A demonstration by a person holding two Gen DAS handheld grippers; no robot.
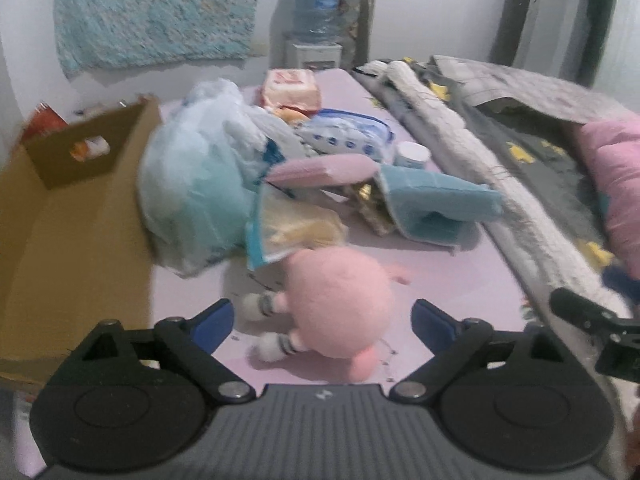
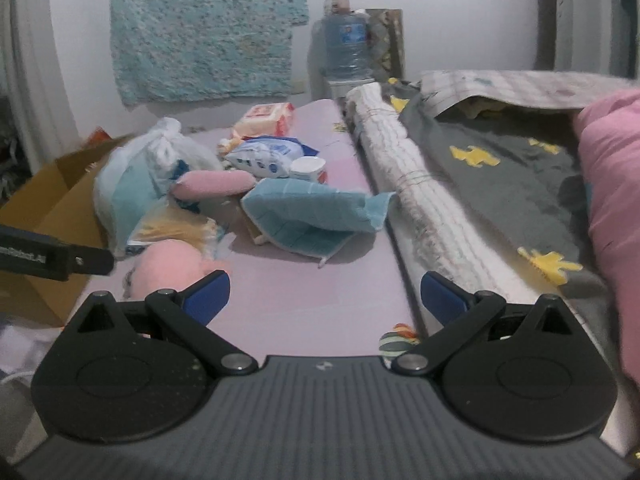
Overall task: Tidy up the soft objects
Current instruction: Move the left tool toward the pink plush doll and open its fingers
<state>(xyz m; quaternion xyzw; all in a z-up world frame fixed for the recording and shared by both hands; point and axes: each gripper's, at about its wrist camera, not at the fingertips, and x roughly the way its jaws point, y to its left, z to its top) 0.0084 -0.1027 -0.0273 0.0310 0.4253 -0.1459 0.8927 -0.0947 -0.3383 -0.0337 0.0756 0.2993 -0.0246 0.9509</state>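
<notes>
A pink plush toy (image 1: 340, 304) lies on the lilac mat (image 1: 460, 276), between the blue pads of my open left gripper (image 1: 323, 326), which does not grip it. It also shows in the right wrist view (image 2: 168, 268). Behind it is a pile: a tied plastic bag (image 1: 200, 184), a yellow packet (image 1: 292, 228), a pink pillow (image 1: 324, 168) and a folded light-blue cloth (image 1: 436, 204). My right gripper (image 2: 325, 300) is open and empty over bare mat (image 2: 312, 292), right of the toy. The blue cloth (image 2: 308, 212) lies ahead of it.
An open cardboard box (image 1: 68, 216) stands at the left. A rolled white blanket (image 2: 404, 184), a grey bedspread (image 2: 500, 184) and a pink pillow (image 2: 612, 184) lie at the right. Wipe packs (image 1: 292, 88), a white jar (image 1: 412, 154) and a water dispenser (image 1: 316, 12) are behind.
</notes>
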